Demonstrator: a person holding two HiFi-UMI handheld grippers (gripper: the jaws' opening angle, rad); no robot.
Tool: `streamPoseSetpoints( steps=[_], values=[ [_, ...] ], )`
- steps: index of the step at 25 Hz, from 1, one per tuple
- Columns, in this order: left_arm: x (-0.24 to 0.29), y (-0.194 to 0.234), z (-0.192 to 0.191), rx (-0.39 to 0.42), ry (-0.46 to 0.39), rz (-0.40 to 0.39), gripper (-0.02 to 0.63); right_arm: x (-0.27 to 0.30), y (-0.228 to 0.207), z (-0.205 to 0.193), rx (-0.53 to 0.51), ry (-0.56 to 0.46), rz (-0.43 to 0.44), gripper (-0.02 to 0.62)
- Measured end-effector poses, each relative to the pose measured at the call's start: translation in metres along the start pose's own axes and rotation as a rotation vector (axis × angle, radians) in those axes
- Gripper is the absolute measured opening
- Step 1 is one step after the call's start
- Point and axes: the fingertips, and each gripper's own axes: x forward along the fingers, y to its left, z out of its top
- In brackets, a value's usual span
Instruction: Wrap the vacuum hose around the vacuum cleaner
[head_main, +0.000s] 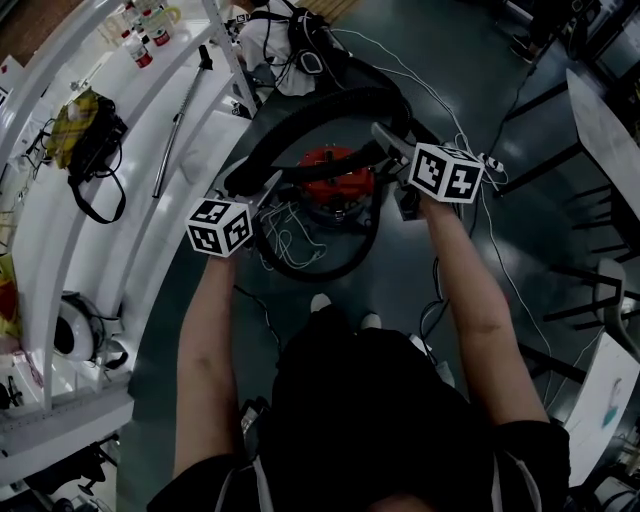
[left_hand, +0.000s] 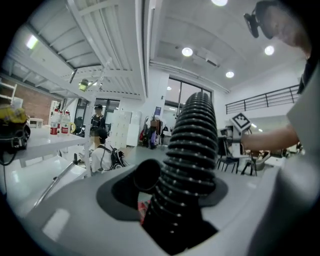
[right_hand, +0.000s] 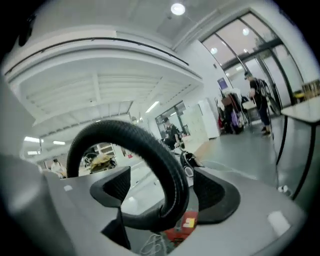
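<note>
Floor (head_main: 440, 50): dark and bare round the work. The red vacuum cleaner (head_main: 335, 178) stands on it directly ahead of the person. The black ribbed hose (head_main: 330, 100) is in two parts. One turn already lies low round the front of the vacuum cleaner. The other part is lifted in an arch over the top of the machine, spanning from one tool to the other. The left tool (left_hand: 167, 185) has the hose filling most of its gap and appears clamped on it. A sliver of red shows beside the hose, so the contact on that one side is not certain. The right tool (right_hand: 165, 192) stands with its jaws apart. The hose passes loosely between them, with daylight on both sides of it. A white cord (head_main: 290, 240) lies in loose coils on the floor against the machine, inside the lower turn. Judgement: the wrapping is part done and the step in hand is laying the next turn. The next move calls for the right tool to take a fresh hold further along, and for the arch then to be brought down snug against the body. Care is needed that the cord is not trapped under it.
</note>
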Motion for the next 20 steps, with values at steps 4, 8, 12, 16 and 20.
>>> streamPoseSetpoints(
  steps=[4,8,12,16,20],
  values=[
    [0.001,0.003,-0.008,0.052,0.061,0.018,0.275,-0.002,0.005,0.01,-0.427,0.053,-0.097,0.427],
    [0.011,0.001,-0.005,0.062,0.106,0.033,0.275,0.007,0.03,0.002,-0.847,0.097,-0.12,0.439],
    [0.023,-0.004,0.002,0.102,0.18,0.046,0.275,0.018,0.051,-0.001,-1.137,0.094,-0.164,0.448],
    [0.033,-0.016,0.011,0.217,0.253,0.034,0.273,0.026,0.067,0.0,-1.352,0.091,-0.19,0.459],
    [0.042,-0.032,0.017,0.358,0.3,-0.001,0.272,0.035,0.077,0.001,-1.484,0.108,-0.205,0.451]
  ],
)
